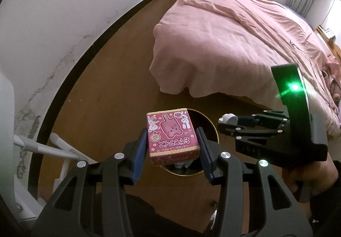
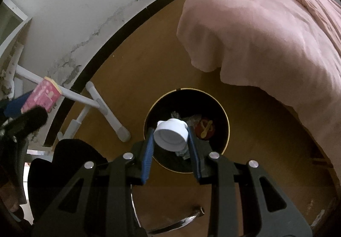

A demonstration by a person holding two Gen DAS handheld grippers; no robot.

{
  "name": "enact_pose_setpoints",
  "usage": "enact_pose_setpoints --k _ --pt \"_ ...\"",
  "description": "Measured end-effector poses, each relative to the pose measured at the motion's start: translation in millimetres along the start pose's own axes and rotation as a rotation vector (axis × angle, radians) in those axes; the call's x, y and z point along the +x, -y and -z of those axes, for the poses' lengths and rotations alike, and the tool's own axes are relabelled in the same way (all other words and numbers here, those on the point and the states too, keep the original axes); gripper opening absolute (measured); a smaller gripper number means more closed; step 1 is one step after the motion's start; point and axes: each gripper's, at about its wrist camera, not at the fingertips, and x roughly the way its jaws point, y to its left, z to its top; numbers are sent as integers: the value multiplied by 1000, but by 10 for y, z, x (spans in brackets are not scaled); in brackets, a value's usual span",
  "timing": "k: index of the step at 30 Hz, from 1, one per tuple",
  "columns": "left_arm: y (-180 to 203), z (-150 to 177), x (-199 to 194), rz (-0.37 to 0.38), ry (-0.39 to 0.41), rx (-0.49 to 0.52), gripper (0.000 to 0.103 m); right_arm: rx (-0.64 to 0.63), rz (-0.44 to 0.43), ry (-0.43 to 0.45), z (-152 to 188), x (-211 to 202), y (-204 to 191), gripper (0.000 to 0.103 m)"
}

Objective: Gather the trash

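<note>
My left gripper (image 1: 173,139) is shut on a pink snack box (image 1: 171,133) printed with cartoon animals, and holds it over the near-left rim of a round black bin (image 1: 210,125) with a gold edge. The right gripper (image 2: 170,137) is shut on a small white plastic cup (image 2: 170,135), bottom toward the camera, right above the bin (image 2: 223,117) opening. Inside the bin lie crumpled wrappers (image 2: 191,119) and a red item with a yellow spoon (image 2: 205,129). In the left wrist view the right gripper (image 1: 226,122) with the cup (image 1: 228,118) hangs to the right of the box. The box (image 2: 41,97) shows at the left edge of the right wrist view.
The bin stands on a brown wooden floor (image 1: 110,79). A bed with a pink cover (image 1: 223,45) overhangs close behind and to the right. A white metal frame with legs (image 2: 102,107) stands left of the bin against a stained white wall (image 1: 53,24). A hand (image 1: 309,175) holds the right gripper.
</note>
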Motion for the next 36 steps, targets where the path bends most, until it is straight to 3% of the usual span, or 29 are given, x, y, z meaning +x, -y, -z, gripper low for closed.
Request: enact_pose_setpoints --k 2,4,20,23,24,25,32,34,36 --pt "26 -18 23 2 -3 1 44 10 -3 10 -20 -23 11 37" --pt "44 -25 25 1 -6 7 44 23 -9 22 -21 -57 28 55" --pt "293 -95 179 76 -44 67 45 141 1 113 -18 -498 350 55" --pt "343 -123 192 72 -44 71 58 156 4 132 -3 -611 385 56" --pt "349 -126 178 70 -37 70 69 157 5 137 -3 -646 393 56" --pt "352 -128 145 64 -23 68 74 157 6 144 0 -690 394 56" --pt "248 -130 -321 30 60 35 88 121 -8 185 -38 -973 217 66" --pt "144 -96 -608 18 101 8 91 72 -10 215 -111 -1128 23 79" --pt "24 -72 -858 9 124 -22 92 31 -17 240 -176 -1239 -174 84"
